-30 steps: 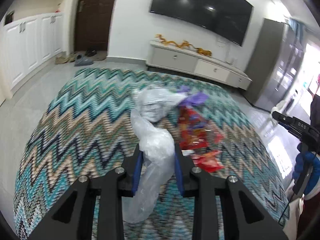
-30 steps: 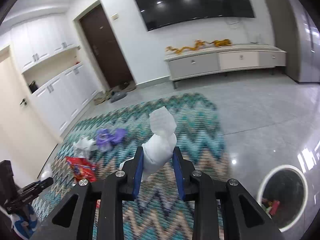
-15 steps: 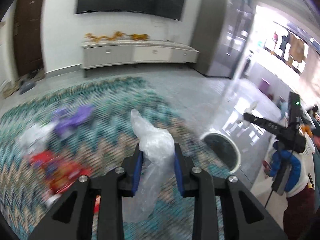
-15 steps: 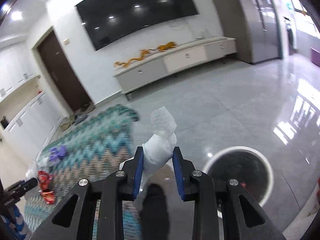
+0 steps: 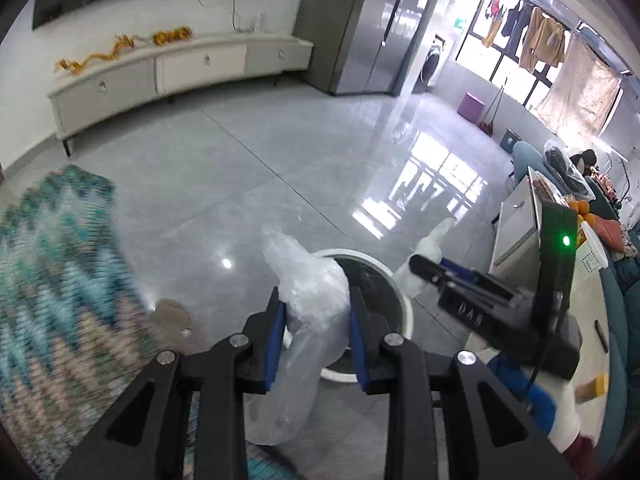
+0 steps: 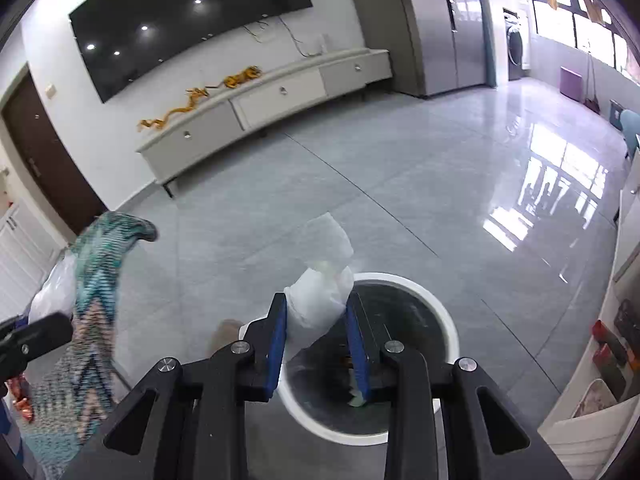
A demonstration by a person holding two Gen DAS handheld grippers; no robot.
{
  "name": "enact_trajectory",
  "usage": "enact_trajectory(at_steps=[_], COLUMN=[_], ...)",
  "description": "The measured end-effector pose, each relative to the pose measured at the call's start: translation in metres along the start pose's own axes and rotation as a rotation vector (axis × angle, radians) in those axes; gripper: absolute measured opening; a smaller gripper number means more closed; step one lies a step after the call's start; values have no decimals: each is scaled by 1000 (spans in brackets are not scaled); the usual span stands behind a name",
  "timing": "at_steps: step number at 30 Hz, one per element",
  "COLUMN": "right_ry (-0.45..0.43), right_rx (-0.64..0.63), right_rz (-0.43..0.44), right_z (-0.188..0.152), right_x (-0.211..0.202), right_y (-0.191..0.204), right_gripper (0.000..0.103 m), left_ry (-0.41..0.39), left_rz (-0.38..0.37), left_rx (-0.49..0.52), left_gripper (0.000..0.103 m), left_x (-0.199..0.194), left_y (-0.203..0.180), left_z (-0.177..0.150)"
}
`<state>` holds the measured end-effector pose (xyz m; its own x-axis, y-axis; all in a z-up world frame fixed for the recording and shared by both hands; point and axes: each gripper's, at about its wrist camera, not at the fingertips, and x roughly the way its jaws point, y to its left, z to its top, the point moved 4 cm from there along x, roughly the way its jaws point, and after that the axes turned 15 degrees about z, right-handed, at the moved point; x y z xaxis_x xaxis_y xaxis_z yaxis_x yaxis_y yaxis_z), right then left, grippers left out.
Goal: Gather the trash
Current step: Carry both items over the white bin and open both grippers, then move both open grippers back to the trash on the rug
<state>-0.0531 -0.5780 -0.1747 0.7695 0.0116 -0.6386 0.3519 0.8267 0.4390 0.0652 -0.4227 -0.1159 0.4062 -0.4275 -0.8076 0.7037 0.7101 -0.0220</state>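
Observation:
My left gripper (image 5: 316, 320) is shut on a crumpled clear plastic bag (image 5: 308, 292) that hangs down between the jaws. It is held just left of a round white-rimmed trash bin (image 5: 404, 300) on the grey tile floor. My right gripper (image 6: 316, 320) is shut on a crumpled white tissue (image 6: 320, 292) and hovers over the same bin (image 6: 432, 300), which holds some trash. The right gripper with its tissue (image 5: 424, 256) also shows in the left wrist view, right of the bin. The left gripper (image 6: 24, 340) shows at the left edge of the right wrist view.
A zigzag teal rug (image 5: 52, 280) lies to the left, with a red wrapper (image 6: 18, 396) on it. A white TV cabinet (image 6: 264, 108) runs along the far wall under a large TV. A grey tall cabinet (image 5: 368, 28) and furniture (image 5: 516, 224) stand to the right.
Both grippers have swung right, away from the rug and its trash, and now sit at the bin. Each still holds its piece.

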Motion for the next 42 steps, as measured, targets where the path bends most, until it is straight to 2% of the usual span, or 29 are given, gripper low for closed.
enact_trajectory(at_steps=[5,9,10,11,13,16,20,24,31,37,42], right_ry=[26,42,46,46,46,42,38,21,-33,-80,-107], right_rx=[25,30,33,37,49,60,75,95,101,74,6], right_rz=[-36,-56,-65,-70,-87,-109,-125,-126,-107,-68,-11], right_z=[1,3,3,5,6,4,1,1,6,15,23], right_x=[9,17,19,20,21,21,17,10,-8,-24,-36], right_y=[-27,-40,-44,-46,-51,-58,-66,-67,-53,-19,28], right_gripper=[29,29,31,35,40,46,47,48,48,48,48], left_ry=[52,67,78,90,90,92,81,54,-51,-139,-205], left_rz=[2,-39,-62,-89,-121,-161,-170,-141,-25,29,76], left_rx=[-16,-46,-60,-77,-112,-126,-131,-140,-143,-151,-160], left_gripper=[29,32,34,46,64,64,64,64,64,64,64], left_x=[36,53,56,60,62,64,57,39,-9,-57,-98], left_y=[-22,-28,-30,-31,-30,-34,-33,-22,18,54,85], left_z=[13,22,23,26,32,37,36,31,19,3,-18])
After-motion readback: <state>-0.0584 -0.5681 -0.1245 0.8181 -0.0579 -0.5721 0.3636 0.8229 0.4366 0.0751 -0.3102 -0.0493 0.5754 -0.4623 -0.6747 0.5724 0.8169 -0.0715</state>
